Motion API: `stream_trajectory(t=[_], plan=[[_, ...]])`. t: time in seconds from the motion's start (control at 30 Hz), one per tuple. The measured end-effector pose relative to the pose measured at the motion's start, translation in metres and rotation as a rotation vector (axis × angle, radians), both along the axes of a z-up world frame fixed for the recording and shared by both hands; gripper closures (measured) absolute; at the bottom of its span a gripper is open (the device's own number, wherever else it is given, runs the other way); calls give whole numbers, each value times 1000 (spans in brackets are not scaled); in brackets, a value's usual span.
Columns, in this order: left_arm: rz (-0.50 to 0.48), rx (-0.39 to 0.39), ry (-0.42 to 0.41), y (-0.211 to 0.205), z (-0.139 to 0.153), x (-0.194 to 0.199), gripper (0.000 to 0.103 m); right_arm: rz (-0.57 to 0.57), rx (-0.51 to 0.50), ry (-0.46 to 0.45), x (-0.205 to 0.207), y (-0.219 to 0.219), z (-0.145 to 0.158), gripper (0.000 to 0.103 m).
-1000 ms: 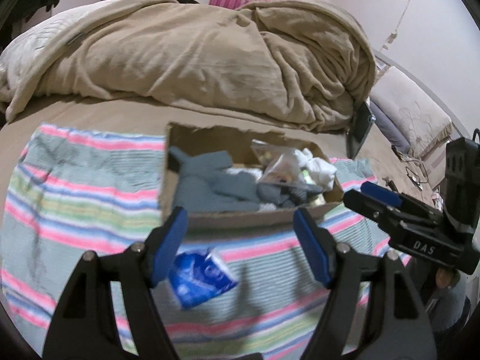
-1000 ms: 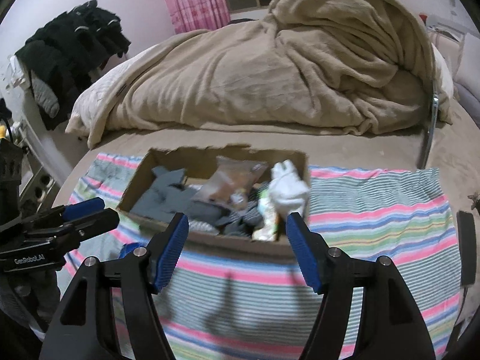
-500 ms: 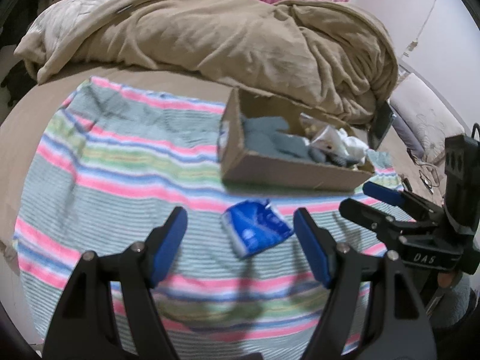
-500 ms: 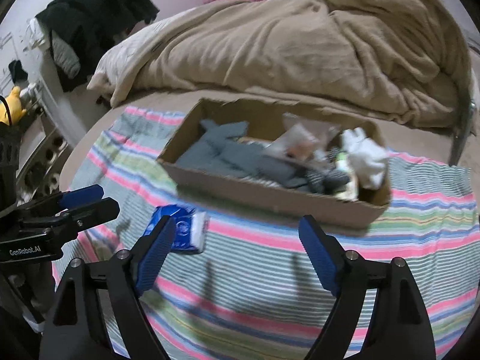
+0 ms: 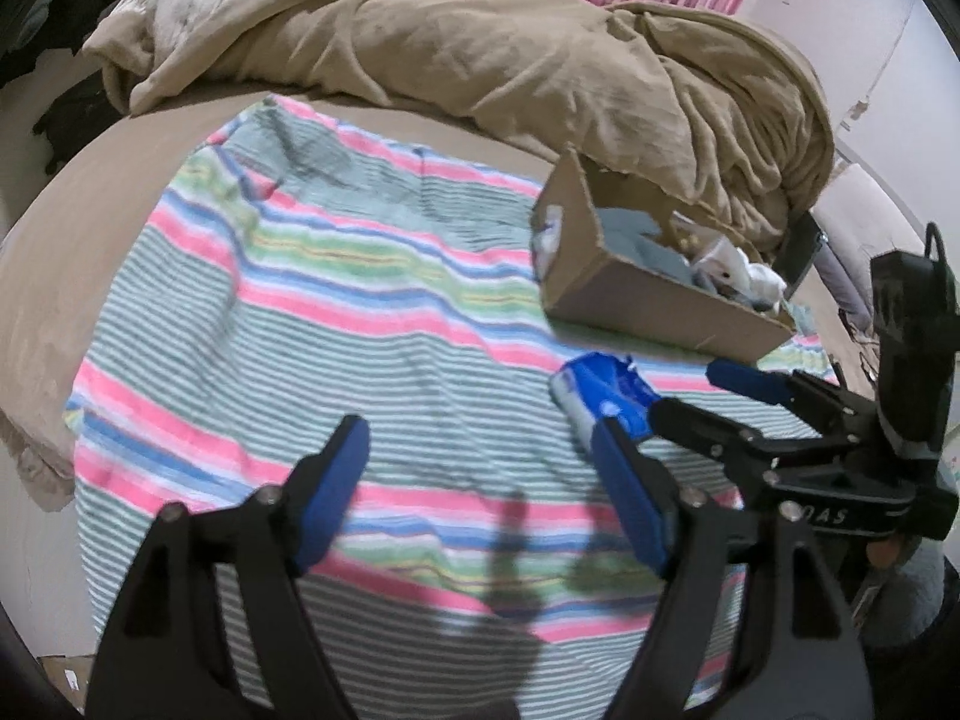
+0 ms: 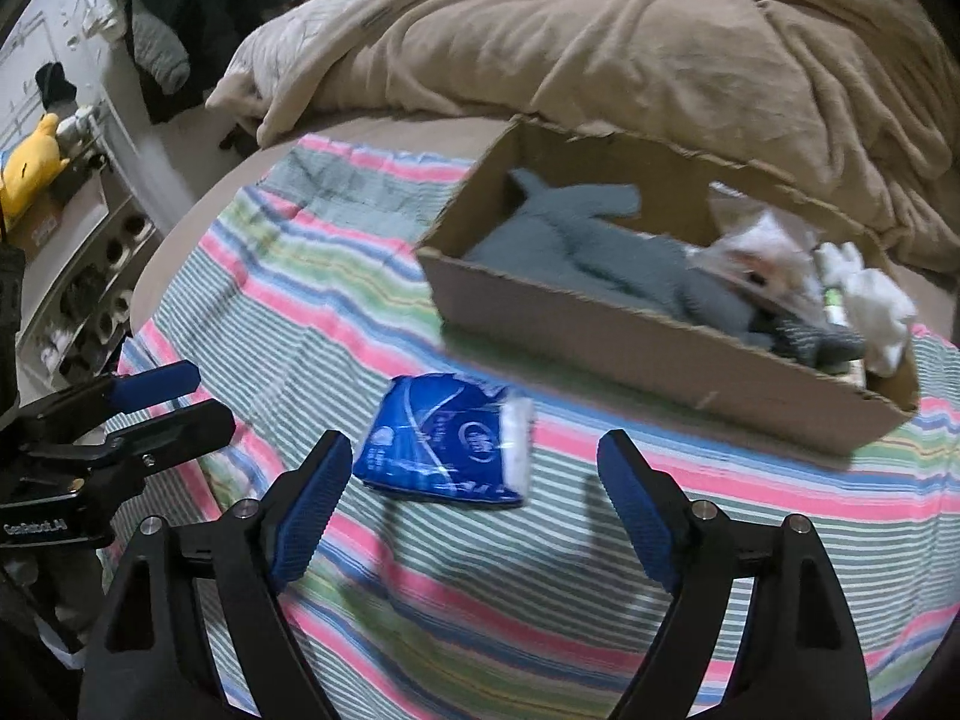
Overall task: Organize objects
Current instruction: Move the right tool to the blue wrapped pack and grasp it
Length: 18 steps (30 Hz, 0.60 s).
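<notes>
Packet [image 6: 447, 441] glossy blue, flat, on striped towel [image 6: 288, 294] beside cardboard box [image 6: 654, 354].

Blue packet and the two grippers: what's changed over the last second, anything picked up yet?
Nothing picked up. Both grippers pulled back and swung left, so the cardboard box slid to the right of each view. The blue packet now sits between the right gripper fingers; the left gripper has passed left of it. Packet, box and striped cloth stayed put; both grippers remain open.
</notes>
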<state>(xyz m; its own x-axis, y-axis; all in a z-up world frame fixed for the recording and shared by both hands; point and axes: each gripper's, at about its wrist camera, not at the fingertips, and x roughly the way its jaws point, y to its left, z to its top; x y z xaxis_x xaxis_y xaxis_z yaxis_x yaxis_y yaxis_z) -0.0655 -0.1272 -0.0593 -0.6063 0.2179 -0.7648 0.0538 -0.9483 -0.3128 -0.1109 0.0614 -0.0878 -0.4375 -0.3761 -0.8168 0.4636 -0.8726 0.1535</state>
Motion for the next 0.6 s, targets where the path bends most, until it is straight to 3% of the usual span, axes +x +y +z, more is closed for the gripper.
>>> stream_trajectory(t=[0.17, 0.53, 0.6], plan=[[17, 3, -5, -9, -5, 1, 16, 10, 11, -25, -3, -9, -11, 17], [33, -1, -19, -17, -11, 0, 15, 36, 50, -69, -8, -27, -30, 17], [34, -2, -20, -17, -11, 0, 15, 48, 51, -70, -7, -28, -31, 25]])
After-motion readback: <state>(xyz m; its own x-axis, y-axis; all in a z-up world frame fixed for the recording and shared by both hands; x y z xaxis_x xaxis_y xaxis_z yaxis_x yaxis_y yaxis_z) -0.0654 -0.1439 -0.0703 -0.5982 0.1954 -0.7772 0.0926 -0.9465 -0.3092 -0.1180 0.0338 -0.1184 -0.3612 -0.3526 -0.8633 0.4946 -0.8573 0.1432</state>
